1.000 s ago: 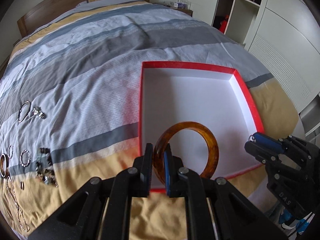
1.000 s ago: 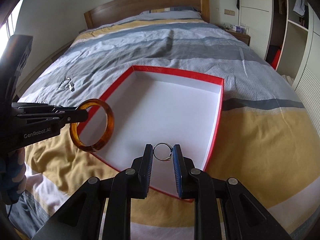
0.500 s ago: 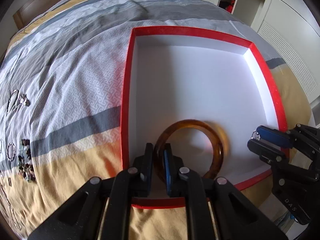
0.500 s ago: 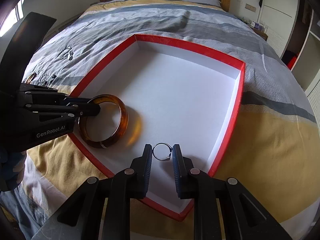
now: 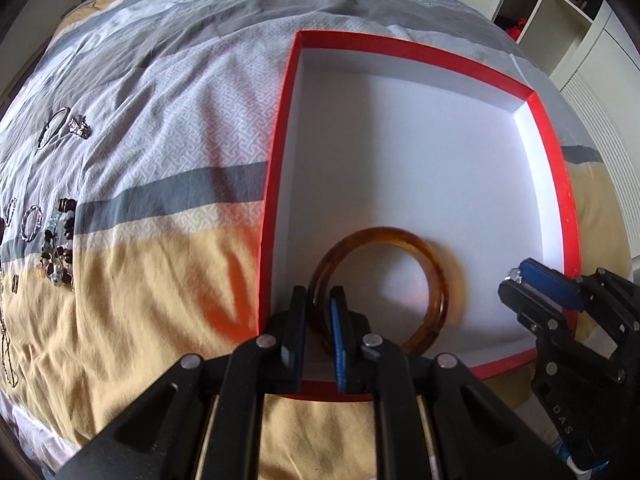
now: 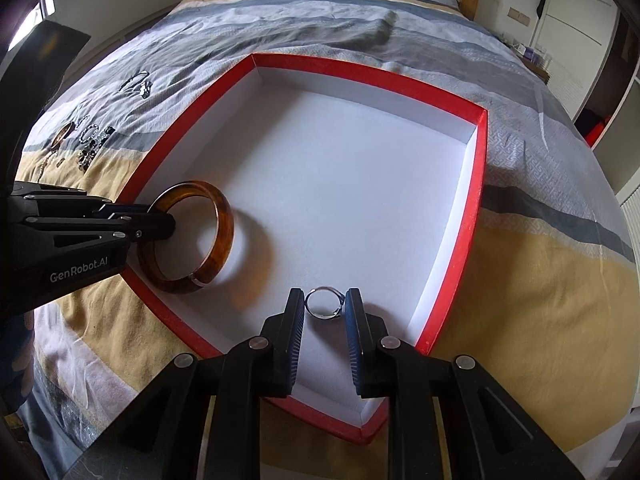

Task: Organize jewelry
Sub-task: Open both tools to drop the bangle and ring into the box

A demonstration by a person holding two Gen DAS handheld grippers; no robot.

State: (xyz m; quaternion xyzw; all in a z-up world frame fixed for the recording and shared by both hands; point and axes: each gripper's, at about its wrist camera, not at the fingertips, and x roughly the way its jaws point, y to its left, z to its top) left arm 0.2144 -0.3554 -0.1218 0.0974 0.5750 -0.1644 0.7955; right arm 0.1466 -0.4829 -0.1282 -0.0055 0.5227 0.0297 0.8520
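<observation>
A red box with a white inside [image 5: 276, 184] [image 6: 476, 200] lies on the bed. My left gripper [image 5: 319, 300] [image 6: 170, 226] is shut on an amber bangle [image 5: 434, 268] [image 6: 222, 232], which hangs low over the box's near left corner, close to or touching the floor. My right gripper [image 6: 325, 305] [image 5: 510, 280] is shut on a small silver ring [image 6: 322, 304] just above the box floor at its near edge.
Several loose pieces of jewelry lie on the striped duvet left of the box: beaded bracelets [image 5: 58, 244], silver rings [image 5: 31, 223], a thin bangle [image 5: 52, 132], a chain [image 5: 6, 344]. They also show in the right wrist view [image 6: 90, 140]. White wardrobes [image 6: 576, 28] stand right of the bed.
Both grippers moved forward and down into the box. The bangle went from above the box's near rim to low inside it. The ring came down toward the box floor.
</observation>
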